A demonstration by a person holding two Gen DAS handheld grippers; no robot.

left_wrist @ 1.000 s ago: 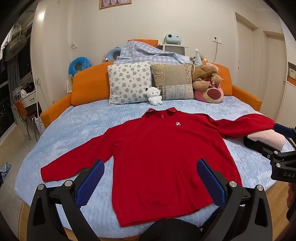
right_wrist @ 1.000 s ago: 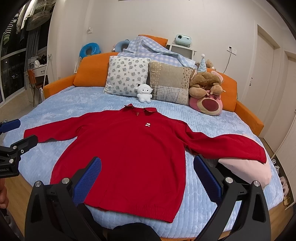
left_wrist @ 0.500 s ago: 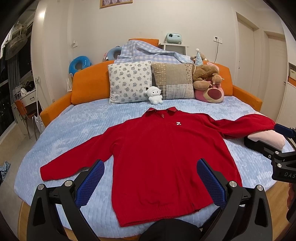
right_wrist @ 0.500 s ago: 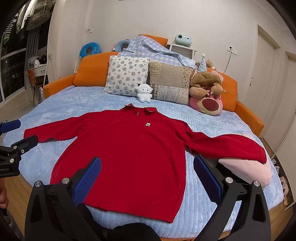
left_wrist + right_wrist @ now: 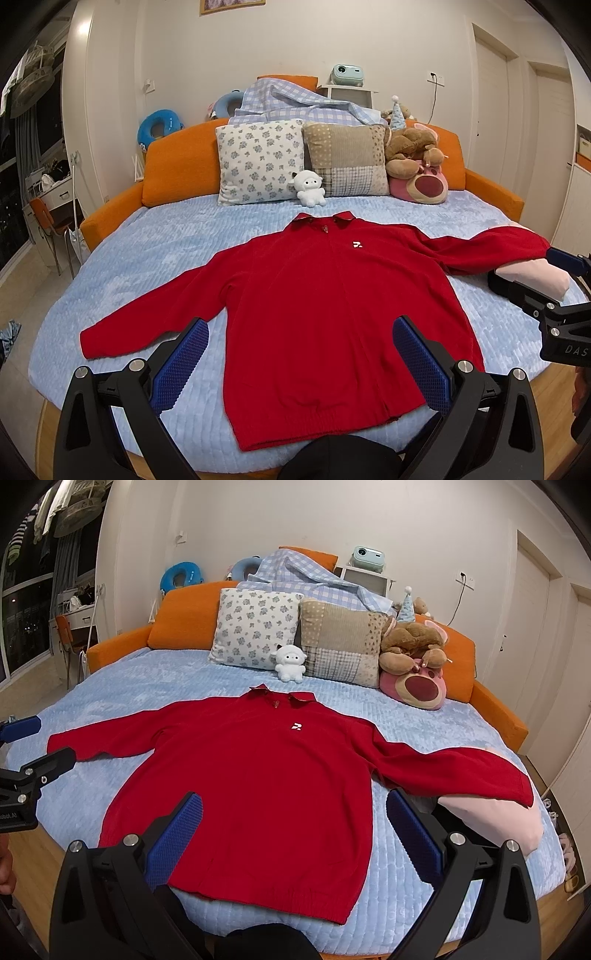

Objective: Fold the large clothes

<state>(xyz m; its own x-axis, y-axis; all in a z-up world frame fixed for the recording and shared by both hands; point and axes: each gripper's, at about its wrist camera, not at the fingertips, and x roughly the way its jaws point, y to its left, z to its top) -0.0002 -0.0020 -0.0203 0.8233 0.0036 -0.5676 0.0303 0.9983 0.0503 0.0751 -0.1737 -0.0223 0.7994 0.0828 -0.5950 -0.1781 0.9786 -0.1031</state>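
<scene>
Left gripper (image 5: 301,356) hovering at near edge of bed (image 5: 147,251), jaws wide apart, nothing btwn blue pads (image 5: 181,365). Red sweater (image 5: 332,314) laid flat face-up mid-bed, collar toward pillows (image 5: 258,160), sleeves spread out L and R, hem near bed edge. Right sleeve cuff draped over pink cushion (image 5: 491,819). Right gripper (image 5: 293,834) also spread open w/ nothing held, hanging above hem side, not touching fabric afaict.
</scene>
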